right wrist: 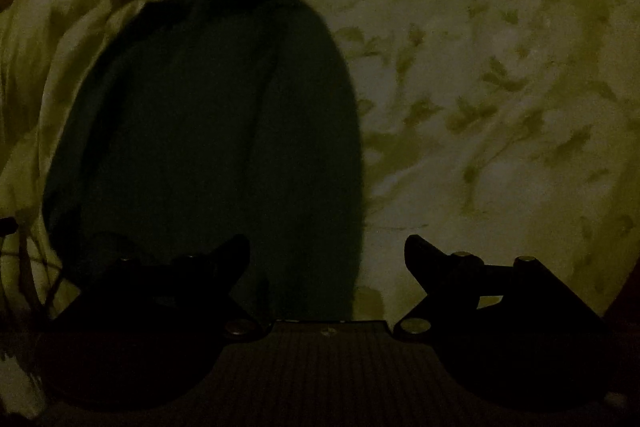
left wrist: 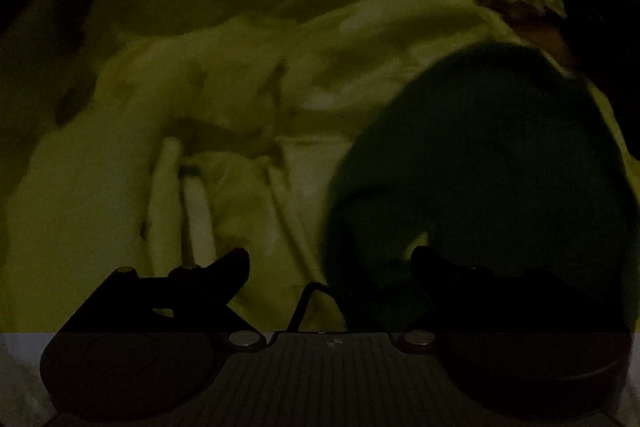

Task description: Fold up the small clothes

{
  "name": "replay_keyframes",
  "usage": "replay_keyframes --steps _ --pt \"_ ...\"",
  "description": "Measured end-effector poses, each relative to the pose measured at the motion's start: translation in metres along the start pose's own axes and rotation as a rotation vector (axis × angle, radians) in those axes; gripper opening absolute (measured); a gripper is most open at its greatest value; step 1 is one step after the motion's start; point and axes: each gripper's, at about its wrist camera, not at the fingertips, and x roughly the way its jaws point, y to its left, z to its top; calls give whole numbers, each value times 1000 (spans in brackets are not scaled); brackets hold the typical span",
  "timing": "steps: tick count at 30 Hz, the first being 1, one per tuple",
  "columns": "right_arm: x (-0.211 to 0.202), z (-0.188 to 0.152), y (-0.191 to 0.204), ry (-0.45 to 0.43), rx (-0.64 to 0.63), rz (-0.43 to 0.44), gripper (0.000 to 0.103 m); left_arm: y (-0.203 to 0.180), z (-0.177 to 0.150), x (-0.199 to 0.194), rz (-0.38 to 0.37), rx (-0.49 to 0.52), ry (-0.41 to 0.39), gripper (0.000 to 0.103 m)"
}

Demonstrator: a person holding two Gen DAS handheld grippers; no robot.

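Darkness hides detail, but we see both grippers, left (left wrist: 330, 261) and right (right wrist: 326, 247), spread apart and holding nothing above the dark green garment (right wrist: 208, 131), which lies on the pale leaf-print sheet (right wrist: 500, 87). We judge a fresh grasp is beginning; next we must find the garment's near edge.

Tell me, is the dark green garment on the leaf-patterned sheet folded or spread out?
Folded, apparently: the dark green garment lies as a compact rounded block on the leaf-patterned sheet; dim light hides its layers.
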Motion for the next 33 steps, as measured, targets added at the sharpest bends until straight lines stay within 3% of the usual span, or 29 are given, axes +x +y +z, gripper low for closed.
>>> replay_keyframes --steps 2,6,9,10,12,14,15,20,23,27,33 --pt "12 -5 8 21 -42 -6 90 8 1 4 -25 -33 -16 103" --pt "48 -9 15 106 -29 -4 90 14 11 13 10 -34 -3 103" --pt "76 -18 19 169 -43 -50 88 17 15 16 -4 -68 12 103" --pt "85 -20 20 181 -61 -78 84 17 17 18 -4 -73 16 103" --pt "89 -22 21 185 -93 -123 60 16 18 21 -1 -67 20 103" --pt "82 -20 17 173 -100 -99 27 15 19 23 -10 -52 22 103" --pt "77 -18 14 169 -90 -81 25 14 20 24 -13 -46 20 103" --pt "23 11 -23 30 -3 -130 21 17 22 28 -17 -52 24 103" --pt "-13 45 -55 -89 13 -218 20 19 22 29 -24 -73 23 103" --pt "-36 110 -92 -195 -62 -377 20 17 21 28 -44 -62 38 103" --pt "-28 187 -102 -251 -197 -529 20 14 18 14 -50 -18 13 103"
